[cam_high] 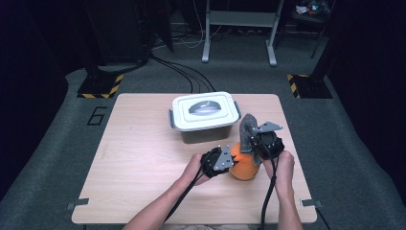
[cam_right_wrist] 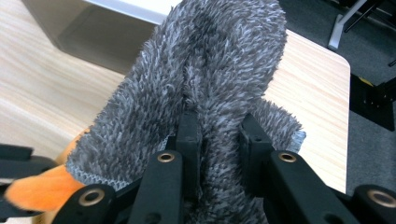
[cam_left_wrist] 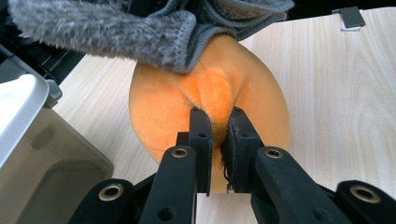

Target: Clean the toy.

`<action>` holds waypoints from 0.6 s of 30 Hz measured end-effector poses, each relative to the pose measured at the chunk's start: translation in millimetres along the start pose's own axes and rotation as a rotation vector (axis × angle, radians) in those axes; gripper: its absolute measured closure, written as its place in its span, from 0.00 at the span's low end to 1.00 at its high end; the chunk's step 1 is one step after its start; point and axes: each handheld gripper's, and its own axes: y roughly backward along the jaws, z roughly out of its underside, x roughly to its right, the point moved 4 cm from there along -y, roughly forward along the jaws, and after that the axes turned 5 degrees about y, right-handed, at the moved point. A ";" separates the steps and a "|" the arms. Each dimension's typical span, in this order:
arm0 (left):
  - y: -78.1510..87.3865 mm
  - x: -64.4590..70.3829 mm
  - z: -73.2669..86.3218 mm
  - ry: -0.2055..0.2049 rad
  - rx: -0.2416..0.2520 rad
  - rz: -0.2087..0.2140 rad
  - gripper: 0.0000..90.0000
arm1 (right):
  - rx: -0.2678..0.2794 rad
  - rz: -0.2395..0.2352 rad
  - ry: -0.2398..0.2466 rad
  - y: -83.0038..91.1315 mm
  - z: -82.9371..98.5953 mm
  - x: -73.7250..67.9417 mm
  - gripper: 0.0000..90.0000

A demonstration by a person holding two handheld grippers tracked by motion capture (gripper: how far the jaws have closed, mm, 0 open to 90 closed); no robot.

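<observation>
An orange plush object point(cam_high: 244, 165) rests on the wooden table point(cam_high: 143, 158) near its front right. My left gripper point(cam_high: 219, 159) meets it from the left and is shut on a fold of its orange fabric point(cam_left_wrist: 217, 100). A grey fuzzy cloth point(cam_high: 246, 131) stands up from the top of the orange object. My right gripper point(cam_high: 265, 142) is shut on this grey cloth point(cam_right_wrist: 210, 93), with a thick bunch of it between the jaws. In the left gripper view the grey cloth point(cam_left_wrist: 149, 28) drapes over the top of the orange object.
A grey plastic box with a white latched lid point(cam_high: 205, 111) sits just behind the orange object, close to both grippers; its wall point(cam_left_wrist: 42, 163) is at the left in the left gripper view. The table's right edge point(cam_high: 299, 163) is near my right hand.
</observation>
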 end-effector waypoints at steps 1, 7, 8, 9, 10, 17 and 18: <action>0.0 0.1 0.1 0.003 0.001 -0.001 0.92 | -0.005 0.017 -0.012 -0.6 0.4 2.0 0.82; 0.2 -0.7 1.0 0.003 0.003 0.003 0.92 | 0.038 0.011 -0.002 8.3 0.0 5.4 0.82; 0.2 -0.9 1.1 0.002 0.003 0.006 0.91 | 0.050 0.007 -0.011 12.1 -1.0 2.2 0.82; 0.3 -0.9 1.2 0.004 0.004 0.011 0.91 | 0.064 -0.011 -0.007 15.1 -1.7 0.2 0.82; 0.4 -0.9 1.3 0.003 0.003 0.006 0.91 | 0.084 -0.042 -0.010 19.0 -2.8 -3.5 0.82; 0.4 0.7 1.0 0.001 0.004 -0.002 0.91 | 0.091 -0.140 0.058 24.4 -7.9 -35.2 0.82; 0.5 0.9 1.1 -0.004 0.003 -0.003 0.91 | 0.086 -0.146 0.073 22.0 -7.3 -37.1 0.82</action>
